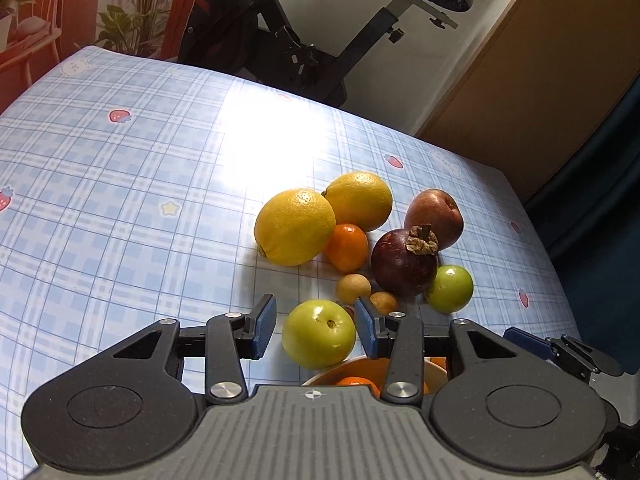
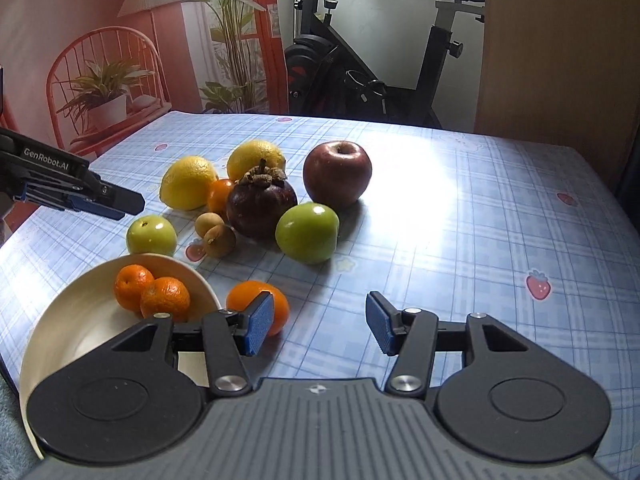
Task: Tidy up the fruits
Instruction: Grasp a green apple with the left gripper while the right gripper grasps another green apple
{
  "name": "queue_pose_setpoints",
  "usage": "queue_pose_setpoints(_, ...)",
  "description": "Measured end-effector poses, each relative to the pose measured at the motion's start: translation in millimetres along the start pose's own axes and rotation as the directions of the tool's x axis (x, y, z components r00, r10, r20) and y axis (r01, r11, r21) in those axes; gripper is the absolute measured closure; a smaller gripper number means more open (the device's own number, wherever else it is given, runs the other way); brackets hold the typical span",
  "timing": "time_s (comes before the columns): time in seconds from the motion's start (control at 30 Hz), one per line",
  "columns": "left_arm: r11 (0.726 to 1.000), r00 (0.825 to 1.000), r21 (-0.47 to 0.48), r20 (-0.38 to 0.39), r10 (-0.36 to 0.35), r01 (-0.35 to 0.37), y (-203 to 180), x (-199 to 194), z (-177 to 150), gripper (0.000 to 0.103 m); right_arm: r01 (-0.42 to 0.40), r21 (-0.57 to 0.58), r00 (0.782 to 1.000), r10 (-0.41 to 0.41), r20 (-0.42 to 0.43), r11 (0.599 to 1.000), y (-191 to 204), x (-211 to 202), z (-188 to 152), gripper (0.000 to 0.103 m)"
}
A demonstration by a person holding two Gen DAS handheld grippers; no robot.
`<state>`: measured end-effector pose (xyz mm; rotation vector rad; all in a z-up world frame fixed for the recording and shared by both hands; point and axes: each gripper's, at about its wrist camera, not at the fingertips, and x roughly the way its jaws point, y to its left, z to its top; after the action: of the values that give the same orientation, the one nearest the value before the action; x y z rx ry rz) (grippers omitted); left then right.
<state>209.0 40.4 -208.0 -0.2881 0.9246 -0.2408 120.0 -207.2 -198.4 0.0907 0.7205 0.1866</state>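
Left gripper (image 1: 316, 326) ribbed blue pads open, smooth round green apple (image 1: 319, 334) between

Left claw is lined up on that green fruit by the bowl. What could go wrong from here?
1. The green fruit is round, and the left claw only just spans it; off-centre pads could squirt it into the bowl rim.
2. Two small brown fruits sit just beyond the claw's right pad; pushing forward may scatter them.
3. The right claw hovers nearby beside a loose orange and could nudge it.
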Motion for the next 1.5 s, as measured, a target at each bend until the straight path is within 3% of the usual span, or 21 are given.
queue_pose_setpoints(0.07,1.0,1.0,-0.023,-0.004,-0.003,0.003,3,5,0,0.041,0.014,-0.017,1.0,-0.014,0.02,1.0,1,4,8,0.048)
queue_pose_setpoints(0.1,0.999,1.0,-0.036,-0.007,-0.007,0.007,6,7,0,0.04,0.013,-0.021,1.0,-0.012,0.026,1.0,2,6,11,0.048)
queue_pose_setpoints(0.23,0.997,0.999,-0.079,-0.019,-0.027,0.025,14,16,0,0.04,0.007,-0.044,0.999,-0.006,0.038,0.999,3,19,17,0.047)
queue_pose_setpoints(0.93,0.997,0.994,-0.058,-0.092,-0.055,0.049,0,45,-8,0.044,-0.051,-0.068,0.999,0.051,-0.005,0.996,9,71,26,0.047)
queue_pose_setpoints(0.97,0.998,0.995,-0.053,-0.09,-0.045,0.041,0,46,-8,0.051,-0.048,-0.066,0.999,0.047,-0.005,0.997,9,71,26,0.048)
queue_pose_setpoints(1.0,0.998,0.995,-0.049,-0.089,-0.035,0.031,0,45,-8,0.052,-0.043,-0.065,0.999,0.042,-0.003,0.997,9,71,26,0.051)
queue_pose_setpoints(1.27,0.999,0.998,-0.035,-0.056,-0.036,0.034,4,32,-6,0.053,-0.04,-0.026,0.999,0.04,0.011,0.999,6,61,22,0.052)
queue_pose_setpoints(1.5,0.998,0.998,0.012,0.01,-0.054,0.054,-2,-8,-8,0.053,-0.052,-0.028,0.997,0.053,0.05,0.998,13,27,21,0.052)
